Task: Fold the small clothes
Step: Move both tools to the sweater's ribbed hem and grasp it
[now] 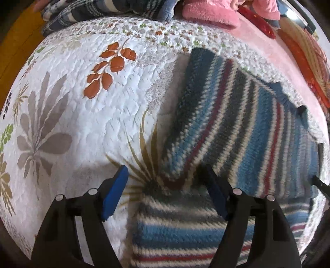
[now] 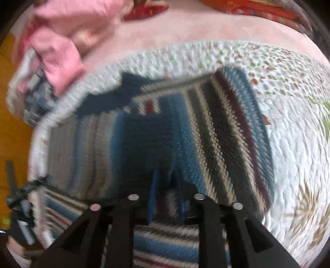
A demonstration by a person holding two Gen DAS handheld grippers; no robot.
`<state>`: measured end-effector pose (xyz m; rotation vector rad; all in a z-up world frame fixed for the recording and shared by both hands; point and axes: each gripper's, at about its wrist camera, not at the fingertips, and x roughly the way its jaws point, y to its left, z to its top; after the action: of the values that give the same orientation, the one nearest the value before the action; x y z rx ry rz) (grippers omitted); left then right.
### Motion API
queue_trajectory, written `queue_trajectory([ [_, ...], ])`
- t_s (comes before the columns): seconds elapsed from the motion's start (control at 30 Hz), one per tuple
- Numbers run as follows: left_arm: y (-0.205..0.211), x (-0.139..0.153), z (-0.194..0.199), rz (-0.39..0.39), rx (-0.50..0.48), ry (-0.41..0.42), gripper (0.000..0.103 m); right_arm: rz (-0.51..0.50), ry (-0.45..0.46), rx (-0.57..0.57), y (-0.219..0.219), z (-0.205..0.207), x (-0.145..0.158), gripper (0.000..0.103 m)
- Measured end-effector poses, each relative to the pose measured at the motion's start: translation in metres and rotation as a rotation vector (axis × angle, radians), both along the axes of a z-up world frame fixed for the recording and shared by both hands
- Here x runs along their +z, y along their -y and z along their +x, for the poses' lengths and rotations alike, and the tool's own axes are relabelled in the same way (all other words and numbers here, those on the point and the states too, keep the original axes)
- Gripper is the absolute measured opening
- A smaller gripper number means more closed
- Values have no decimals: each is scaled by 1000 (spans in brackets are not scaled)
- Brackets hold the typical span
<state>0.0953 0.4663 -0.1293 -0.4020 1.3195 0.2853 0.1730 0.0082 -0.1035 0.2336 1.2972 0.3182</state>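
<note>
One white quilted bedspread (image 1: pixel 86 115) with leaf prints covered the bed and carried everything. Striped knit sweater (image 1: pixel 237 127) in blue, cream and dark red lay on the spread toward its right edge, part folded over itself, one fold raised. Heap of pink fleece clothes (image 1: pixel 210 14) sat at the far edge, plaid dark-blue clothes (image 1: pixel 86 14) at the far left corner. Left gripper (image 1: pixel 165 191) was spread wide, blue pads (image 1: pixel 115 193) apart, holding nothing, its right finger over the sweater's near edge. Right gripper (image 2: pixel 166 203) was nearly closed, pads pinching a fold of the sweater; view blurred.
</note>
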Motion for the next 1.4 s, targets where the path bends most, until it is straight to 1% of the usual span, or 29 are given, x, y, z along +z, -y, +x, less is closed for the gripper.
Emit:
queue_trajectory([
  [0.03, 4, 9, -5, -11, -9, 0, 73, 34, 24, 0, 7, -13, 17, 32],
  [0.1, 18, 29, -16, 0, -43, -8, 73, 18, 40, 2, 15, -33, 37, 41],
  [0.13, 25, 39, -21, -1, -60, 2, 74, 19, 48, 10, 23, -50, 49, 42],
  [0.17, 31, 47, -30, -8, -77, 19, 75, 28, 52, 16, 30, -64, 57, 46],
  [0.2, 41, 56, -42, -6, -92, 30, 75, 36, 48, 16, 37, -81, 66, 52],
  [0.23, 46, 60, -51, 2, -100, 28, 75, 38, 44, 13, 42, -90, 69, 55],
  [0.27, 51, 62, -64, 7, -108, 27, 75, 44, 47, 8, 51, -108, 75, 57],
  [0.33, 64, 67, -96, 7, -123, 20, 75, 42, 56, 7, 62, -133, 77, 61],
  [0.37, 71, 67, -115, 4, -126, 10, 76, 24, 57, 5, 65, -144, 77, 65],
  [0.4, 72, 65, -128, 2, -126, 2, 76, 2, 55, 1, 65, -154, 74, 66],
  [0.47, 78, 58, -154, 12, -125, -32, 77, -34, 27, 1, 68, -178, 63, 66],
  [0.53, 81, 49, -180, 25, -109, -78, 77, -68, -27, -7, 72, -200, 51, 66],
  [0.57, 80, 42, -196, 13, -92, -106, 77, -81, -41, -9, 74, -209, 47, 66],
  [0.67, 75, 30, -228, -35, -35, -156, 77, -134, -93, -36, 81, -240, 37, 68],
  [0.7, 71, 24, -236, -50, -11, -177, 77, -136, -123, -49, 83, -250, 31, 70],
  [0.8, 65, 13, -256, -82, 30, -216, 77, -92, -197, -69, 85, -270, 14, 70],
  [0.83, 65, 10, -260, -84, 29, -223, 77, -84, -222, -77, 86, -277, 7, 70],
  [0.9, 65, 4, -267, -86, 26, -237, 77, -100, -273, -96, 87, -289, -10, 70],
  [0.97, 66, 1, -270, -107, 30, -240, 77, -132, -300, -106, 85, -295, -17, 70],
  [1.03, 68, -2, -270, -114, 23, -240, 77, -154, -301, -99, 81, -296, -19, 70],
  [1.13, 77, -10, -266, -106, -9, -256, 77, -172, -308, -86, 76, -296, -24, 71],
  [1.2, 82, -18, -266, -124, -29, -276, 77, -170, -317, -80, 75, -295, -28, 67],
  [1.27, 85, -22, -266, -117, -44, -290, 75, -172, -317, -77, 74, -294, -29, 65],
  [1.3, 87, -24, -266, -108, -55, -294, 75, -172, -316, -73, 72, -293, -31, 63],
  [1.37, 90, -25, -265, -112, -69, -293, 65, -190, -309, -59, 69, -293, -32, 54],
  [1.4, 94, -25, -265, -119, -69, -291, 61, -191, -303, -53, 67, -294, -32, 47],
])
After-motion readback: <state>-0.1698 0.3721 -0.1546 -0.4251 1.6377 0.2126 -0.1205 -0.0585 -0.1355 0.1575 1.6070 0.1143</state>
